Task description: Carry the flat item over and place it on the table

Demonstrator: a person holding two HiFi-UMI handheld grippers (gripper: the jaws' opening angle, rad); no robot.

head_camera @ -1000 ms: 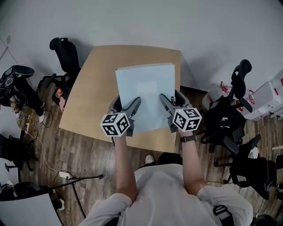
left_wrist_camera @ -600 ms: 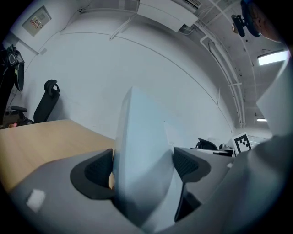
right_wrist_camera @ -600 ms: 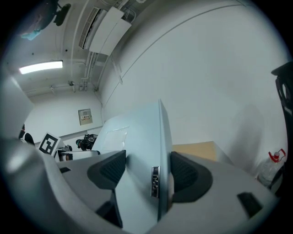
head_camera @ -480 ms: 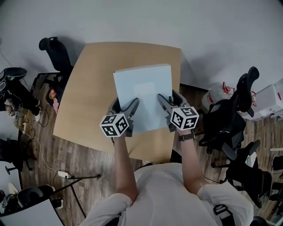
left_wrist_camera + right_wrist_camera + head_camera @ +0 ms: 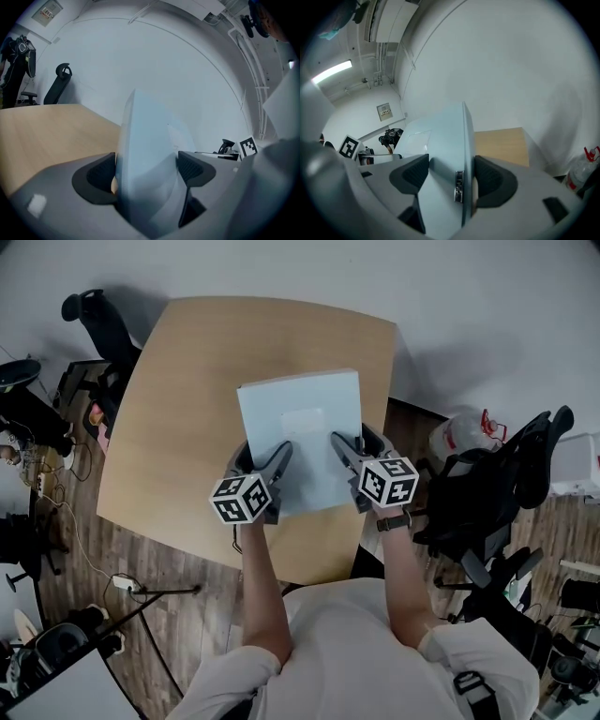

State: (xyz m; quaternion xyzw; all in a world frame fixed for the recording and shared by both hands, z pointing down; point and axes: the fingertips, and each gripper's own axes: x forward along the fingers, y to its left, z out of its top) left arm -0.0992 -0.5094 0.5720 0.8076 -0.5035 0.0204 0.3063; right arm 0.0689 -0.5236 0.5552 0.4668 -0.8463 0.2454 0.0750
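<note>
Both tongs [image 5: 279, 456] [image 5: 339, 446] tight on flat item [image 5: 300, 413]

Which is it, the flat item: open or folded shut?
Folded shut: the flat item is a single thin slab, no raised lid in any view.

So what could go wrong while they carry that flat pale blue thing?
The left gripper and right gripper both pinch only the near edge of the flat pale blue-grey slab, so its far end might sag or slip free. It is also close to the right edge of the light wooden table; set down carelessly, it could overhang there.
</note>
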